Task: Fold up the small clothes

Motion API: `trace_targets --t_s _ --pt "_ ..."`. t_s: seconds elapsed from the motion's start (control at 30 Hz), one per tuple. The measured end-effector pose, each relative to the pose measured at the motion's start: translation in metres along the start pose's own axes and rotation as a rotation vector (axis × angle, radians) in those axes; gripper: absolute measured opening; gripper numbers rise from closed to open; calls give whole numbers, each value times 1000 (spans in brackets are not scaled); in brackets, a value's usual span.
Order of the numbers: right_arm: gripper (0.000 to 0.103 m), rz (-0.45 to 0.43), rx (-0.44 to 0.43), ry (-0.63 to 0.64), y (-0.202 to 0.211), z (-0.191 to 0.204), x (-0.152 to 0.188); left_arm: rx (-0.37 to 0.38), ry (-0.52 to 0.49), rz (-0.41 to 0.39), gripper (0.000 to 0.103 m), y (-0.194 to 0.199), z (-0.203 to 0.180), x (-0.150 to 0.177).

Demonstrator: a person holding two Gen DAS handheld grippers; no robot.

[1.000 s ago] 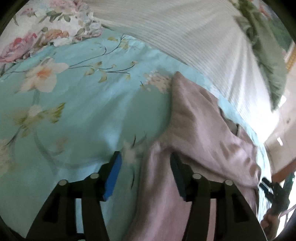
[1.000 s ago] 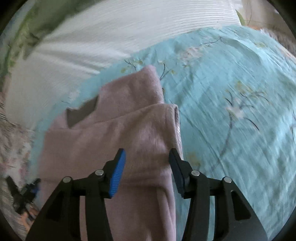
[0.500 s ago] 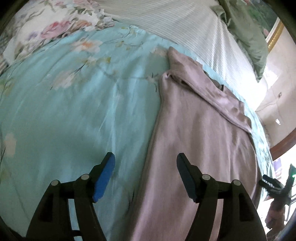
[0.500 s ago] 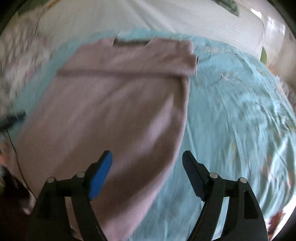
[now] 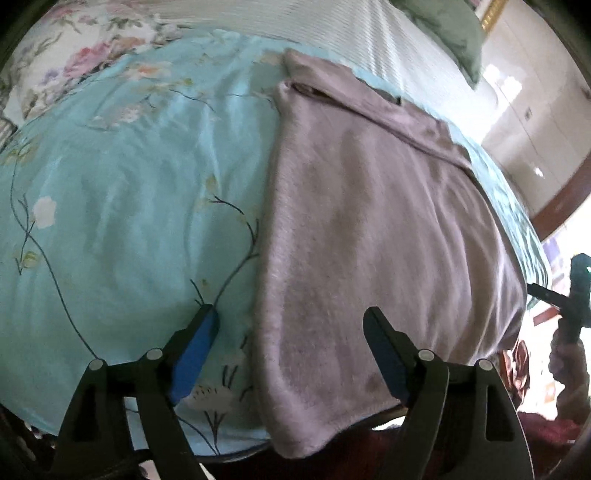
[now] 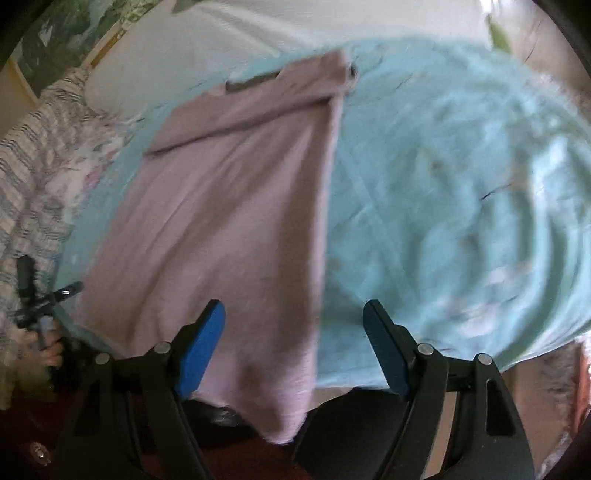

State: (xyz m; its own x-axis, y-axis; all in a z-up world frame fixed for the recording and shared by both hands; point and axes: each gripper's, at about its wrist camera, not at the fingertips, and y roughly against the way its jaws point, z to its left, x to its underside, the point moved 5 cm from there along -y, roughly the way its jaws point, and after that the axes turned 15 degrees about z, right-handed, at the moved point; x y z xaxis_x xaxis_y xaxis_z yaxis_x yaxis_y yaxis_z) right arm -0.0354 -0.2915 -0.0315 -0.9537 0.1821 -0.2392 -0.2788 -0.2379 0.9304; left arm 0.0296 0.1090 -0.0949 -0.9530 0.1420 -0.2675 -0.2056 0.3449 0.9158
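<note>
Lying flat on a turquoise floral bedspread (image 5: 122, 192), a mauve fleece garment (image 5: 369, 229) stretches from the bed's near edge, where its hem hangs slightly over, toward the striped white sheet (image 5: 388, 44) at the far side. A band of the garment is folded across its far end, with a dark neckline opening just visible there. The left gripper (image 5: 290, 332) hovers above the near edge with its blue-padded fingers (image 5: 194, 347) spread wide and holding nothing; the garment's left side edge runs between them, one finger over the bedspread and the other over the fleece. The right gripper (image 6: 293, 325) hangs likewise above the near edge, fingers apart and empty, straddling the garment's right side edge, its left finger over fleece and its right over bedspread (image 6: 461, 184). The right wrist view is blurred. A green pillow (image 5: 450, 33) lies at the bed's far right corner, and a pink floral pillow (image 5: 85, 55) at the far left.
</note>
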Motion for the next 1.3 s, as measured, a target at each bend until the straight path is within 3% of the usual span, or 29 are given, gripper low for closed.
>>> trace_targets --t_s 0.07,0.13,0.17,0.23,0.3,0.37,0.43,0.5,0.7,0.83,1.07,1.3 --pt "78 -8 -53 34 0 3 5 32 -26 28 80 -2 -4 2" --pt "77 17 -220 60 1 5 13 45 -45 43 77 -2 -7 4" --pt "77 25 -247 69 -1 6 17 51 -63 53 75 -2 -9 5" --pt "72 52 -295 88 -10 4 32 58 -89 67 58 -5 -11 5" --pt "43 82 -370 49 -26 -2 40 69 -104 76 48 -8 -13 5" --pt "29 88 -419 19 -37 -5 47 54 -121 76 40 -8 -13 6" --pt "19 86 -446 8 -44 -6 49 46 -120 73 20 -7 -9 6" --pt "9 80 -449 19 -43 -6 51 81 -92 63 10 -4 -4 7" --pt "8 -43 -584 76 1 17 42 147 -52 -12 5 13 -11 1" --pt "8 -153 -658 89 33 22 17 223 -49 -127 4 43 -30 -15" --pt "8 -292 -637 94 60 21 -44 331 34 -342 4 83 -36 -81" --pt "7 -377 -553 53 71 -4 -132 322 95 -437 3 86 -40 -161"
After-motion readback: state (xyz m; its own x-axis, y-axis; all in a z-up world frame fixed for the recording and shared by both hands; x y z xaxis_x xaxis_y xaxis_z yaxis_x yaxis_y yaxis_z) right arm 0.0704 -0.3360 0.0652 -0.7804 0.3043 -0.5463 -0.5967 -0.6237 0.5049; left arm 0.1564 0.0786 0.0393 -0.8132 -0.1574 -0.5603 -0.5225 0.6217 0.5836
